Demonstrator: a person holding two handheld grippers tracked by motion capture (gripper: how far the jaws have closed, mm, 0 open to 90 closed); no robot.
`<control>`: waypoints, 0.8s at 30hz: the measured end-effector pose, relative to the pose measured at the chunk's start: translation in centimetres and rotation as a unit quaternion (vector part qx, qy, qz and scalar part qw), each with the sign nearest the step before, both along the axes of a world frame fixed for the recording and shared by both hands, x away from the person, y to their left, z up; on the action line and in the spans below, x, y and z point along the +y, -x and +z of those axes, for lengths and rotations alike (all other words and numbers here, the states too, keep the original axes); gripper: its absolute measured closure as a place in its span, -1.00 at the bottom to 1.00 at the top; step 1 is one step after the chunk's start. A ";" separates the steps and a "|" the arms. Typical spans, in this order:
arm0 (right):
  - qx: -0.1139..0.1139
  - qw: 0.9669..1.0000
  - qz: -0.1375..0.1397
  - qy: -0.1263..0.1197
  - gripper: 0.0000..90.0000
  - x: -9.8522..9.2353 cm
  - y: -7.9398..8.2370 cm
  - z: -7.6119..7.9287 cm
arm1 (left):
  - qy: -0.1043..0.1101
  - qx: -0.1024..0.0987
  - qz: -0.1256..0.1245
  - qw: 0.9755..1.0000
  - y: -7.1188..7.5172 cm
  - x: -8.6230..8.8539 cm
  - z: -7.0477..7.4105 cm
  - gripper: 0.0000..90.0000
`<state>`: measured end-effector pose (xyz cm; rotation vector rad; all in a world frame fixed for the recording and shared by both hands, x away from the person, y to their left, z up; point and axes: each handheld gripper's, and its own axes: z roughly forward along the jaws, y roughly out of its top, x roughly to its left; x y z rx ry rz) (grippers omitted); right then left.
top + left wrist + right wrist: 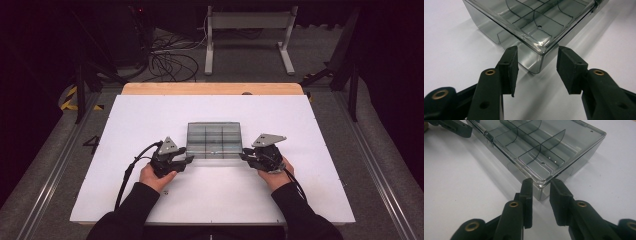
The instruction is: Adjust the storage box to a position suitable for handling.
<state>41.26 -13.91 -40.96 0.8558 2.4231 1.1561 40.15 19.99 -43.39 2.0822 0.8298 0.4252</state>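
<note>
Because the clear divided box (pixel 214 140) lies flat at the middle of the white table (pixel 150 115), I bring my left claw (pixel 186 160) to its near left corner and my right claw (pixel 243 156) to its near right corner. Both claws stand partly open, empty, pads straddling each corner without pressing, ready to steady it evenly.

We are observing a smoky transparent compartment box (pixel 214 140), lid closed, internal dividers visible, lying flat near the tabletop's (pixel 150 115) centre, squared to its edges.
</note>
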 end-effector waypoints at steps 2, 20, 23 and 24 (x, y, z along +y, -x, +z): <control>0.001 1.000 0.000 -0.002 0.65 0.0 0.0 0.0 | 0.000 0.000 0.000 1.000 0.0 0.0 0.0 0.17; -0.008 1.000 0.003 -0.011 0.75 0.0 0.2 0.4 | 0.004 -0.001 -0.002 1.000 0.0 0.1 0.1 0.15; -0.010 1.000 0.004 -0.014 0.75 -0.1 0.2 0.6 | 0.010 0.003 -0.002 1.000 0.1 0.4 0.3 0.13; -0.010 1.000 0.003 -0.017 0.75 -0.1 0.2 0.7 | 0.013 0.005 -0.003 1.000 0.2 0.6 0.4 0.13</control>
